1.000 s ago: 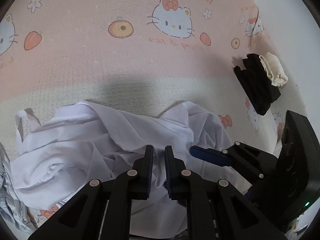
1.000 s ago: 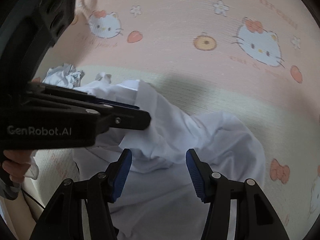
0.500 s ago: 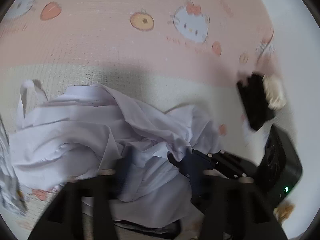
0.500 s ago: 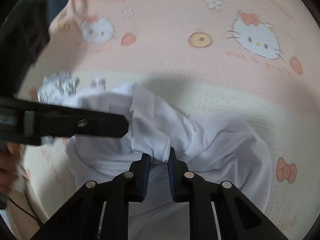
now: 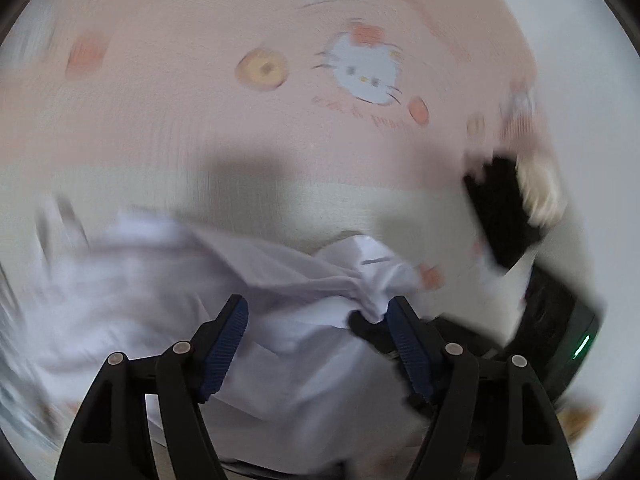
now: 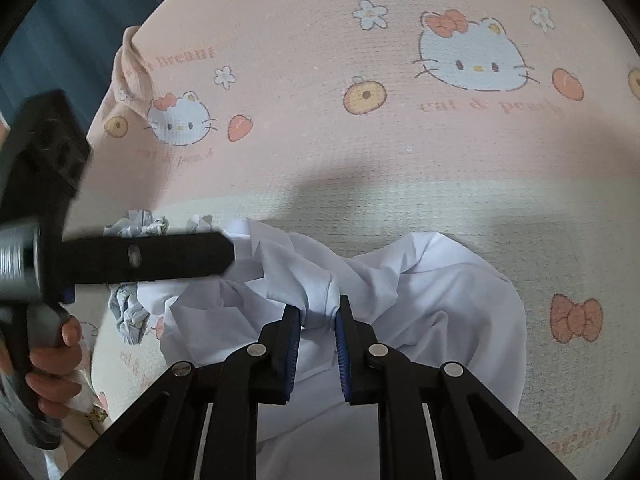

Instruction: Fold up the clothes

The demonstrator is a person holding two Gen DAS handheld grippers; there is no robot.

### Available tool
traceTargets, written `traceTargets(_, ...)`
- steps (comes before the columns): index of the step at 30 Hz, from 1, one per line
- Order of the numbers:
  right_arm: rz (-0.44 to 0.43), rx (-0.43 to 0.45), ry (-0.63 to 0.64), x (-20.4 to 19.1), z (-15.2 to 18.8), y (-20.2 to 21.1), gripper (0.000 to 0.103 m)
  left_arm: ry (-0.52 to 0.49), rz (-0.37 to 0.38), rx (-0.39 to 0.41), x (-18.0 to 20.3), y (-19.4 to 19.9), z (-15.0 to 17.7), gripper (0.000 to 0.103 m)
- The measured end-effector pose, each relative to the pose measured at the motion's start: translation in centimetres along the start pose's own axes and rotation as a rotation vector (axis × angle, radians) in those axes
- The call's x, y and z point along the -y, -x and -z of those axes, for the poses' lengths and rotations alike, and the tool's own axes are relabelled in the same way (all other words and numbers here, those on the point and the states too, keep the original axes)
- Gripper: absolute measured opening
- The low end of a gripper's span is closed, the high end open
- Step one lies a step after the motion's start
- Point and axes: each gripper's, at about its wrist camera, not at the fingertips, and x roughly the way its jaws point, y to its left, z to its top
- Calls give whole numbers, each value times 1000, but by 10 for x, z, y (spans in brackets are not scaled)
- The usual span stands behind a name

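Barely started here: our left gripper [image 5: 318, 334] hangs wide open, holding nothing. The white shirt [image 6: 440, 292] lies crumpled on the cat-print bedspread [image 6: 360, 168], no fold made yet, and our right gripper [image 6: 318, 334] is clamped on a bunched ridge of it.

Lighting is soft, even daylight with no glare. Broad grey shadows fall across the blanket [image 6: 400, 152] in both views. The left wrist view is heavily motion-blurred, worst at the edges; the cat print [image 5: 366, 70] stays legible. The right wrist view is sharp. Both show fisheye curvature and dark corner vignetting.
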Motion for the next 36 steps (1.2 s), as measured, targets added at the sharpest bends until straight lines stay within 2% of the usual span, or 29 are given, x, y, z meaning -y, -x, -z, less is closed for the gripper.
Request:
traceTargets(4, -22, 14, -59, 11, -1, 3, 15, -300, -107, 39, 27, -2, 12, 70)
traceTargets(7, -45, 37, -104, 19, -4, 7, 15, -372, -136, 22, 28, -9, 19, 70)
traceTargets(10, -65, 47, -144, 28, -7, 10, 15, -348, -169, 0, 21, -23, 17, 70)
traceTargets(14, -81, 44, -177, 34, -8, 9, 15, -301, -127, -59, 17, -43, 14, 70)
traceTargets(16, -78, 41, -168, 32, -8, 7, 15, -303, -125, -79, 18, -53, 14, 65)
traceTargets(17, -77, 39, -164, 31, -8, 6, 15, -305, -131, -90, 18, -57, 15, 46)
traceTargets(18, -75, 38, -159, 30, -8, 5, 15, -297, -141, -100, 17, -60, 16, 23)
traceTargets(19, -68, 37, -153, 29, -8, 5, 15, -278, -154, -107, 15, -64, 14, 16)
traceTargets(21, -56, 36, -142, 28, -8, 3, 16, -225, -149, -114, 8, -68, 9, 10)
traceTargets(22, -50, 31, -136, 27, -8, 3, 16, -196, -138, -112, 4, -68, 7, 8)
traceTargets(24, -38, 20, -123, 26, -6, 1, 26, -149, -114, -94, -2, -62, 2, 7)
traceTargets(25, -25, 18, -118, 26, -6, 1, 40, -145, -112, -84, -3, -58, 1, 7)
traceTargets(26, -20, 22, -112, 25, -4, 2, 47, -146, -113, -75, -3, -54, 0, 7)
traceTargets(30, -56, 68, -55, 14, -2, 12, 48, -169, -127, -41, 1, -41, 1, 7)
traceTargets(32, -48, 85, -12, 5, 0, 14, 53, -170, -110, -33, 2, -37, 2, 7)
traceTargets(36, -4, 63, 44, -3, -2, 3, 54, -183, -116, -34, 2, -38, 3, 7)
